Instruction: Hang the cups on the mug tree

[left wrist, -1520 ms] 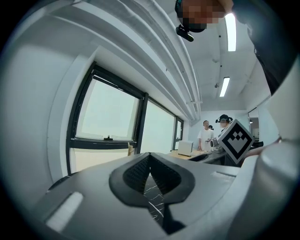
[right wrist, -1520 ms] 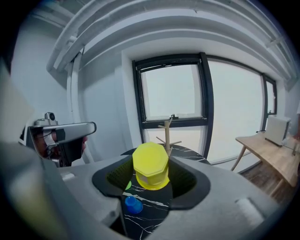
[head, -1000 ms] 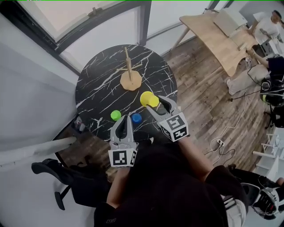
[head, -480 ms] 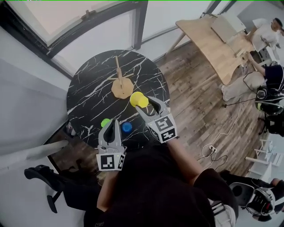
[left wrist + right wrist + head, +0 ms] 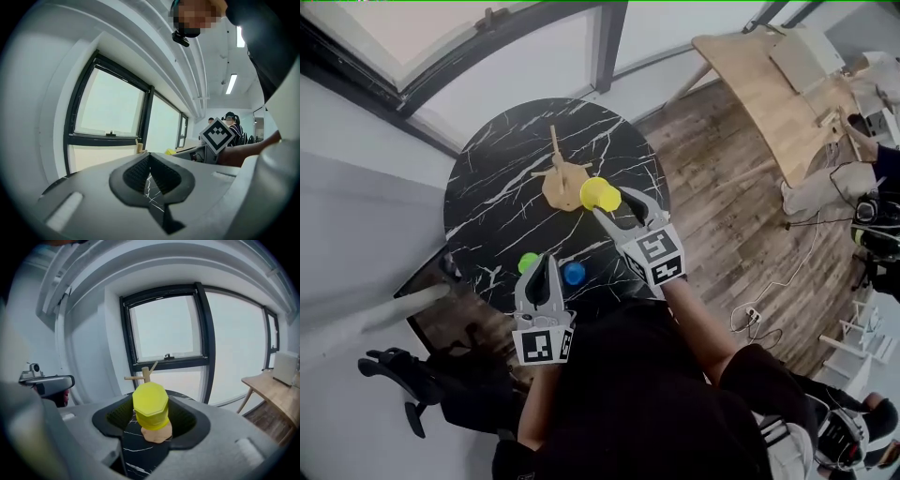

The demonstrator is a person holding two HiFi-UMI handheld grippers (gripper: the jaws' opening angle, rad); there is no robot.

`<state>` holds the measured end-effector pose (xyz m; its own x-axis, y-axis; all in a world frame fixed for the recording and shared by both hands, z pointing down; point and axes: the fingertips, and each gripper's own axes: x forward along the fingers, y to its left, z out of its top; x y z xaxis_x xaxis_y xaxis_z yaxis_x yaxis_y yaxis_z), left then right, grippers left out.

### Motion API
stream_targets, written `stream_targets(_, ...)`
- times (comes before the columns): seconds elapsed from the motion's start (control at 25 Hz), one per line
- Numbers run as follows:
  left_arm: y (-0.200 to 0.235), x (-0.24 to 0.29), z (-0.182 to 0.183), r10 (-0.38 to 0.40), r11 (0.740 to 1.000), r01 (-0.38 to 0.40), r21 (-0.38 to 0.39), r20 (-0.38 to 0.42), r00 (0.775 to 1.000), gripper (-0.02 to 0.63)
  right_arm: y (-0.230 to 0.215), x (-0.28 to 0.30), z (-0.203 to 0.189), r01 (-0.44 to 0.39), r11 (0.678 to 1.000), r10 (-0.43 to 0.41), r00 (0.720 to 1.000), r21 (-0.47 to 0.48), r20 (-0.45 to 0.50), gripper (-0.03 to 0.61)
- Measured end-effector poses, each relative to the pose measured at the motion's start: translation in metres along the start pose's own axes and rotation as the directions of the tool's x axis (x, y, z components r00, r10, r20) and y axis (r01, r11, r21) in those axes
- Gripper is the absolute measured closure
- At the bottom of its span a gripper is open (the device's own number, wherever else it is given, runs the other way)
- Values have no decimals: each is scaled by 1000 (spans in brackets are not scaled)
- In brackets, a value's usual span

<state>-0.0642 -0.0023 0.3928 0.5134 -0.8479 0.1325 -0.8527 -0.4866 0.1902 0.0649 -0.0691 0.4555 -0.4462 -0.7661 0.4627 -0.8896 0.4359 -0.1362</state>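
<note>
The right hand-held gripper (image 5: pixel 614 204) pinches a yellow cup (image 5: pixel 600 193) beside the mug tree (image 5: pixel 560 176); the left hand-held gripper (image 5: pixel 542 270), jaws pressed together, hovers near the green cup (image 5: pixel 528 262).

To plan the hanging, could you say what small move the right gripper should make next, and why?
Probably ease the yellow cup forward toward the mug tree: the right gripper is clamped on it, and the tree's bare pegs stand just beyond.

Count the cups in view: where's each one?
3. The yellow cup is held in the right gripper beside the mug tree; the green cup and the blue cup sit on the table. None seems hidden.
</note>
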Motion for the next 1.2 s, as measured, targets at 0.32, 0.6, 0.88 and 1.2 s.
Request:
stream_targets(0.32, 4, 26, -12, 22, 999, -23, -27, -27, 999, 614, -31, 27, 2, -8, 1000, 8, 1000, 12, -11, 348)
stream_targets(0.6, 1, 41, -21, 40, 999, -42, -34, -54, 998, 614, -42, 46, -4, -44, 999, 45, 999, 18, -27, 348)
stream_targets(0.88, 5, 48, -26, 81, 996, -84, -31, -71, 994, 614, -45, 63, -12, -88, 996, 89, 995, 25, -53, 348)
stream_targets(1.2, 8, 59, -28, 128, 991, -130, -27, -77, 989, 614, -47, 80, -20, -150, 988, 152, 986, 39, -68, 348)
